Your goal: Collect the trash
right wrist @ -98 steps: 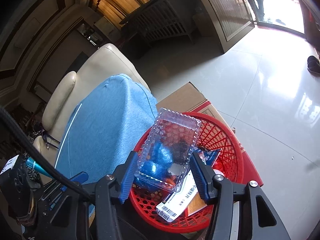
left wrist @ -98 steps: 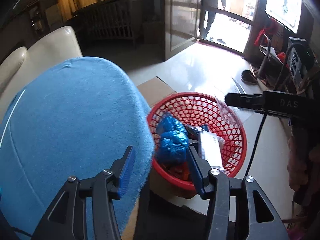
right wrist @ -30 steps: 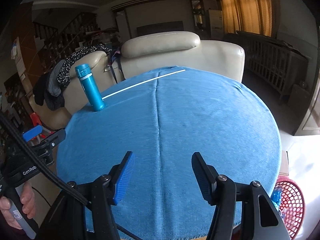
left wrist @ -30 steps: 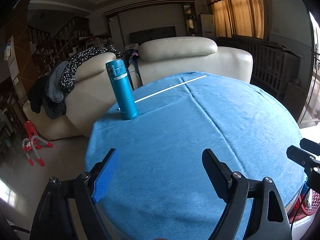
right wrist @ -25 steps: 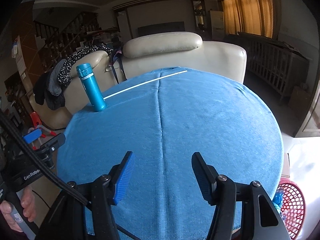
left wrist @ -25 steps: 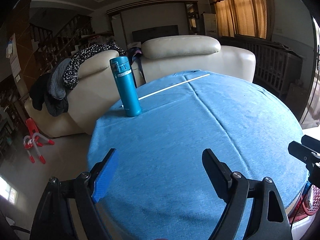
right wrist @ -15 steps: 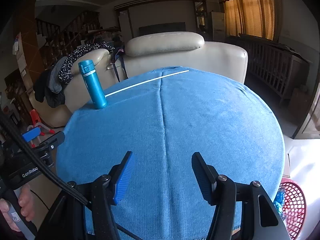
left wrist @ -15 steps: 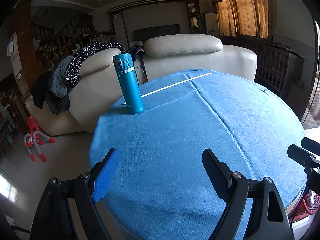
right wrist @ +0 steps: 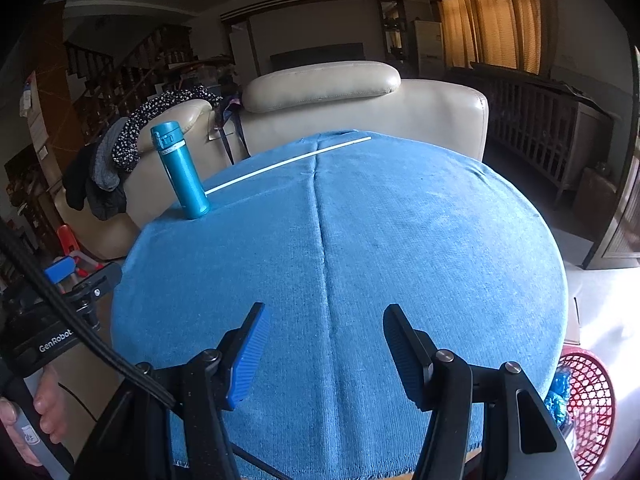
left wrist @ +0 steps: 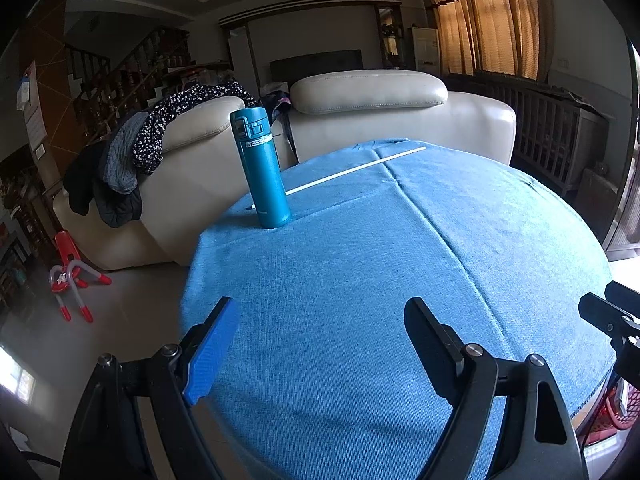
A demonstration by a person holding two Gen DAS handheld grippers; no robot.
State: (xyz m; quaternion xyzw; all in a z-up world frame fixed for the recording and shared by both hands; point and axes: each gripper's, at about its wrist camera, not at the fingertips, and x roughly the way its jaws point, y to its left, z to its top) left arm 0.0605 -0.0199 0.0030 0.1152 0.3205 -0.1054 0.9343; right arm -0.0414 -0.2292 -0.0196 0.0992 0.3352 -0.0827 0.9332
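A round table with a blue cloth (left wrist: 400, 280) (right wrist: 360, 240) lies ahead of both grippers. A teal flask (left wrist: 262, 168) (right wrist: 182, 170) stands upright near its far left edge. A thin white stick (left wrist: 356, 170) (right wrist: 288, 164) lies along the far edge. My left gripper (left wrist: 320, 332) is open and empty over the near left part of the cloth. My right gripper (right wrist: 322, 336) is open and empty over the near edge. The red trash basket (right wrist: 588, 396) sits on the floor at the right, with blue trash (right wrist: 558, 396) in it; its rim shows in the left wrist view (left wrist: 612, 412).
Cream leather sofas (left wrist: 380, 120) (right wrist: 360, 108) stand behind the table, with clothes (left wrist: 120, 168) draped over the left one. A red and grey toy (left wrist: 72, 284) lies on the floor at left. The left gripper's body (right wrist: 52, 320) shows at left, the right gripper's finger (left wrist: 608, 316) at right.
Since 3.3 s ago both grippers swung from the basket to face the table; the clear plastic box has left my right gripper. Over the last second the view drifted slightly left.
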